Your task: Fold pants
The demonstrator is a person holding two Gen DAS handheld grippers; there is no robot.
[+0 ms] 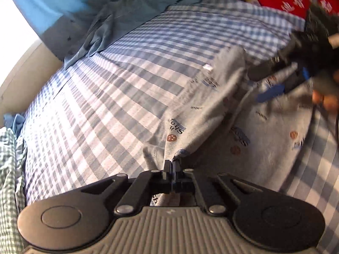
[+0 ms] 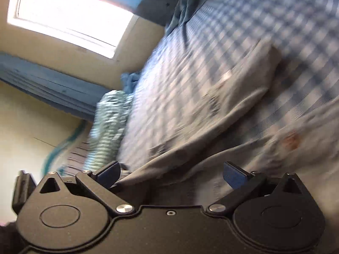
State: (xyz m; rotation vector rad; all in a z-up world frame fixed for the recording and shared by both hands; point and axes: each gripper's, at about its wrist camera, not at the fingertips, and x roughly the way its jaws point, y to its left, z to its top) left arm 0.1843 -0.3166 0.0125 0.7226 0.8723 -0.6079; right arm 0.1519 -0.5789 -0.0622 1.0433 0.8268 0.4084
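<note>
Broadly, a blue-and-white checked bed sheet (image 1: 127,67) fills both views, with a crumpled teal cloth (image 1: 118,14) at its far edge. On the sheet lie the grey printed pants (image 1: 211,97), spread loosely. The left gripper (image 1: 172,165) has its 2 fingers pinched tight on a bunched edge of the pants. The right gripper (image 2: 171,174) holds its fingers wide apart, with pants fabric lying between them, unpinched.
</note>
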